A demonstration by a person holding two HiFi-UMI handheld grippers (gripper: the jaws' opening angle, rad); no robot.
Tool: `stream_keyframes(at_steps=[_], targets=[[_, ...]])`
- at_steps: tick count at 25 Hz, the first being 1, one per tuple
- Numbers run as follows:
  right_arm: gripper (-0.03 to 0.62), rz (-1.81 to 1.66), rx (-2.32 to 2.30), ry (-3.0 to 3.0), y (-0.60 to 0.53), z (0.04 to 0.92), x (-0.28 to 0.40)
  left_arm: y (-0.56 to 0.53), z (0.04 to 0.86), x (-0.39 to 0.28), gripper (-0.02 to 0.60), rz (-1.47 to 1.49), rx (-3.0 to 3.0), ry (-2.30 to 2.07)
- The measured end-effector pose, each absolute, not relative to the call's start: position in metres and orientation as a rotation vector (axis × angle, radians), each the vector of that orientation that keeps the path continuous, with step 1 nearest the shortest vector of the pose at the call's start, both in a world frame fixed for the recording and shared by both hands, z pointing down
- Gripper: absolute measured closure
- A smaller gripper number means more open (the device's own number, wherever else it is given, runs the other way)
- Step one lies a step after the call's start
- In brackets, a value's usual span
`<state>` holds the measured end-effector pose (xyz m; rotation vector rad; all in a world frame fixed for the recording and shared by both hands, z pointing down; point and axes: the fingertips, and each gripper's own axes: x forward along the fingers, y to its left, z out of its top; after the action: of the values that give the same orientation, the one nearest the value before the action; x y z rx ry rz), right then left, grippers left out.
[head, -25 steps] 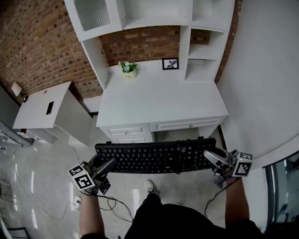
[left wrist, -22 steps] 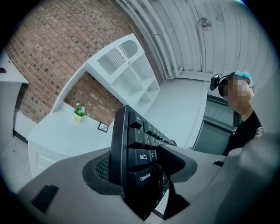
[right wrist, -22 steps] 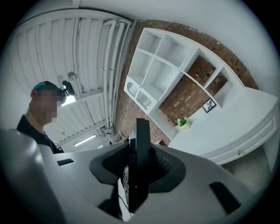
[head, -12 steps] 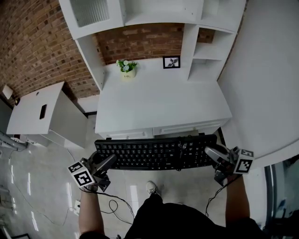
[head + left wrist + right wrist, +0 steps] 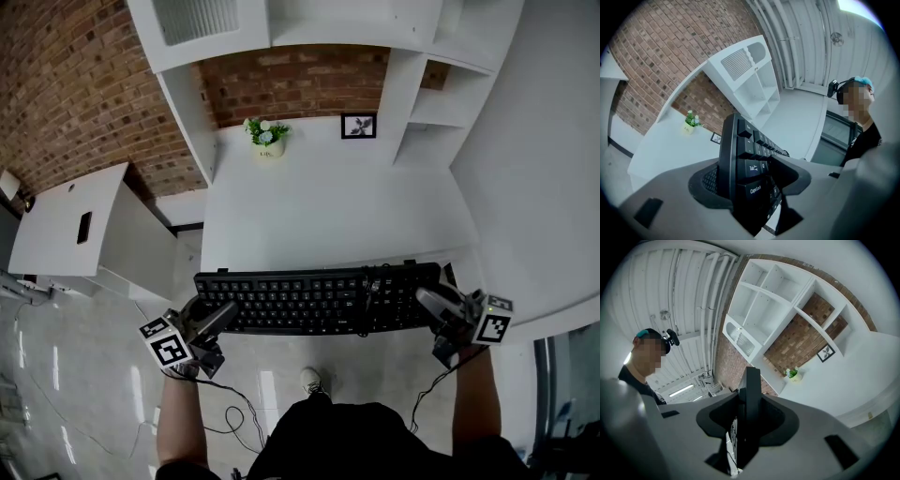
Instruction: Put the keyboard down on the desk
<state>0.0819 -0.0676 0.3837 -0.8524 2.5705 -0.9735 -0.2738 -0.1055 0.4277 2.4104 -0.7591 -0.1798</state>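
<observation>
A black keyboard (image 5: 314, 298) hangs level in the air at the front edge of the white desk (image 5: 328, 211), its far edge over the desk's front edge. My left gripper (image 5: 217, 319) is shut on its left end, where the Tab and Caps Lock keys (image 5: 752, 178) sit between the jaws. My right gripper (image 5: 431, 305) is shut on its right end, seen edge-on as a black slab (image 5: 751, 404). The keyboard's cable (image 5: 367, 302) lies looped across the keys and another length hangs below my right arm.
A small potted plant (image 5: 267, 136) and a framed picture (image 5: 358, 125) stand at the back of the desk against the brick wall. White shelves (image 5: 431, 103) rise at the right, a cabinet (image 5: 197, 28) above. A low white side table (image 5: 70, 225) stands left. Cables (image 5: 230, 412) trail on the floor.
The keyboard, held at both ends, has come forward from in front of the drawers to the desk's front edge. Both grips are unchanged.
</observation>
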Motion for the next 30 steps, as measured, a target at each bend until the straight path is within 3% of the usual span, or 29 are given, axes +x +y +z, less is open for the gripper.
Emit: stream_keyframes(at_steps=[13,30], targets=[[0.455,-0.978,-0.856,2.566,-0.091,0.392,0.073,-0.129,0.432,-0.284,0.298,-0.172,2.408,-0.762],[0.454,-1.095,-0.795,2.536,-0.211,0.434,0.088,-0.232,0.457,-0.270,0.298,-0.103,2.350,-0.831]])
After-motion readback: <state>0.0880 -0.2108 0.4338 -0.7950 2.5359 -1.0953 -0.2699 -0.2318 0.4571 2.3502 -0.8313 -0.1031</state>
